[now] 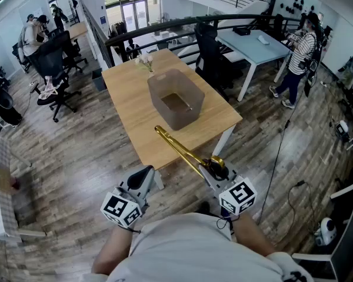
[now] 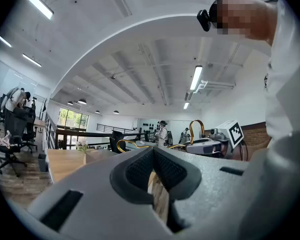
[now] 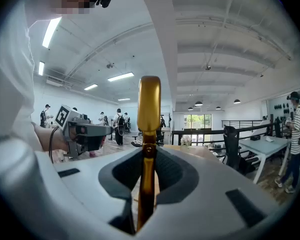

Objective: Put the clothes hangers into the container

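Observation:
On the wooden table stands a translucent grey container, with only its brown bottom showing inside it. A gold clothes hanger slants out over the table's near edge, and my right gripper is shut on its near end. In the right gripper view the gold hanger rises upright from between the pads of my right gripper. My left gripper hovers below the table's near edge, left of the hanger. Seen in its own view, my left gripper is shut and holds nothing.
A small vase of flowers sits at the table's far end. Black office chairs and a white desk stand to the right behind a dark railing. A person stands at far right. The floor is wood planks.

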Available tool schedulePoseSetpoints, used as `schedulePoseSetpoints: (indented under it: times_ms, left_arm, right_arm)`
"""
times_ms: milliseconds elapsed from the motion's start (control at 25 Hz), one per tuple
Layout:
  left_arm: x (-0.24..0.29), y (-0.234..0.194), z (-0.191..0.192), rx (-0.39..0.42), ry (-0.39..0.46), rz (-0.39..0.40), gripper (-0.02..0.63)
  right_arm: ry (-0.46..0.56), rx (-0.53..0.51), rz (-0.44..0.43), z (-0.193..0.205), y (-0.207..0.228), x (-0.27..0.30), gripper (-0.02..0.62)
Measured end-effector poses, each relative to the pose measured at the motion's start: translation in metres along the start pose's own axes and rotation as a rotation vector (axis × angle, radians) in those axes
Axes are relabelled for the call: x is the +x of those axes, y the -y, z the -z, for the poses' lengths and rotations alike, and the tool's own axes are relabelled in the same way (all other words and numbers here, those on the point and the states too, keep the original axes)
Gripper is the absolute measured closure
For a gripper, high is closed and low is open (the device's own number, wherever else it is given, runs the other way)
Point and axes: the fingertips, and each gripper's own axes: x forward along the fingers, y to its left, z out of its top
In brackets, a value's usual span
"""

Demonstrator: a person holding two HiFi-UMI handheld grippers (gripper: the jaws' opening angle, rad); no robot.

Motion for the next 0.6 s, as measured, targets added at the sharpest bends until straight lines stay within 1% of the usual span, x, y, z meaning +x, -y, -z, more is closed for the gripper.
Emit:
schedulePoseSetpoints:
  times_ms: [280,600]
  left_arm:
    - [0.013,-0.002,0.003,0.004,-0.005,-0.015,0.6]
    - [0.058,0.003,0.008,-0.001,-0.016,-0.037,0.6]
  right_arm:
    - [-0.001,0.007,-0.004,0.004,0.016,0.001,0.526]
    - [-0.019,0.013,-0.014,0.012,0.066,-0.003,0.526]
